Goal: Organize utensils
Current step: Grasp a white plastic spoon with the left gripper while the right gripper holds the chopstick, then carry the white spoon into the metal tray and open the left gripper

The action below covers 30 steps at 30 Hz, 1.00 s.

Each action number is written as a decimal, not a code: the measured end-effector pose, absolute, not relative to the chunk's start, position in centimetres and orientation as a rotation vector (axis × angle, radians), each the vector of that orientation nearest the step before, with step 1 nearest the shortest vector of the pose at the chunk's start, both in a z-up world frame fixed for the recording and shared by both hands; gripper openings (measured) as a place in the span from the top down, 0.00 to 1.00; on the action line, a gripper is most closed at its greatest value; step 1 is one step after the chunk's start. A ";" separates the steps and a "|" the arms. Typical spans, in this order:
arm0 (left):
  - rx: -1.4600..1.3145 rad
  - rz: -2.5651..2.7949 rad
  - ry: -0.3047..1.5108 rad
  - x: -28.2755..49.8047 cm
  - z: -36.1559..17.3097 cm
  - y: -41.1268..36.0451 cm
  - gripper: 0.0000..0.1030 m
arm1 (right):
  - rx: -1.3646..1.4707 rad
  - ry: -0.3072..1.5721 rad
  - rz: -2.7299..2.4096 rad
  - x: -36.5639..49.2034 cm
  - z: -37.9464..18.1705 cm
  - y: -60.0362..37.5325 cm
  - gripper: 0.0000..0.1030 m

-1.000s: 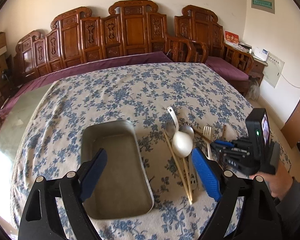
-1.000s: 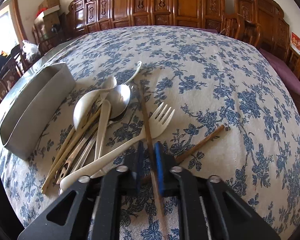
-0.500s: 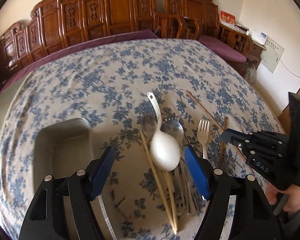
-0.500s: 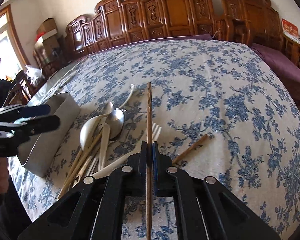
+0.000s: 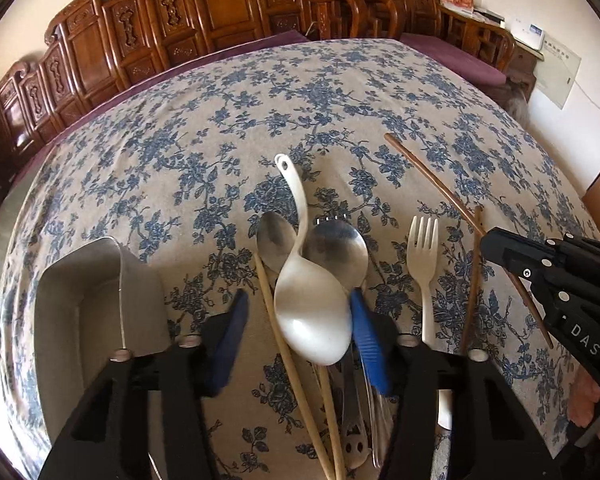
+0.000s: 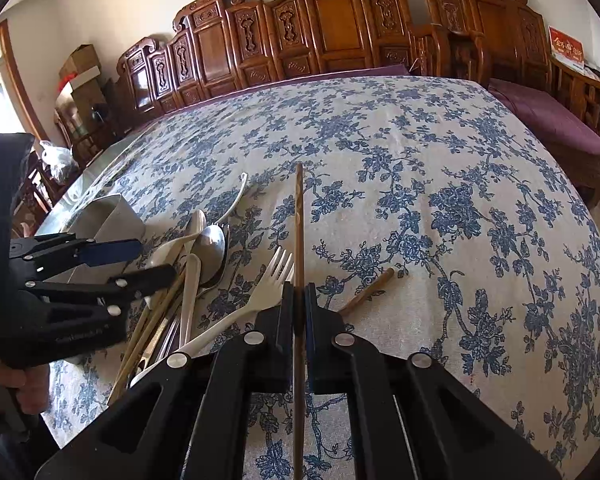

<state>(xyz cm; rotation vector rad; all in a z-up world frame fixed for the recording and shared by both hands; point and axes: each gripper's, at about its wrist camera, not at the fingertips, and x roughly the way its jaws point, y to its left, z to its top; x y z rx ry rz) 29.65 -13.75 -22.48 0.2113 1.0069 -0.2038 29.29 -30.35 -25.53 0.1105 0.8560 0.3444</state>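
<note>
- Both views take in the desk (image 5: 340, 92) under its blue-flowered cloth; only the right wrist view shows cardboard boxes (image 6: 80, 68) by the window.
- Nothing I can see lies inside the metal tin (image 5: 80, 308), left of the utensil pile.
- Tilted steeply down, the left gripper (image 5: 296, 340) is closing its jaws around the white spoon (image 5: 312, 308); one pad touches its bowl.
- Right gripper (image 6: 299, 312): jaws pinch a dark chopstick (image 6: 299, 220), lifted off the cloth.
</note>
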 end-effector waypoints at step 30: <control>0.119 -0.069 0.893 25.2 -16.6 -4.6 0.98 | 0.064 0.775 0.447 26.2 -21.4 -24.6 0.94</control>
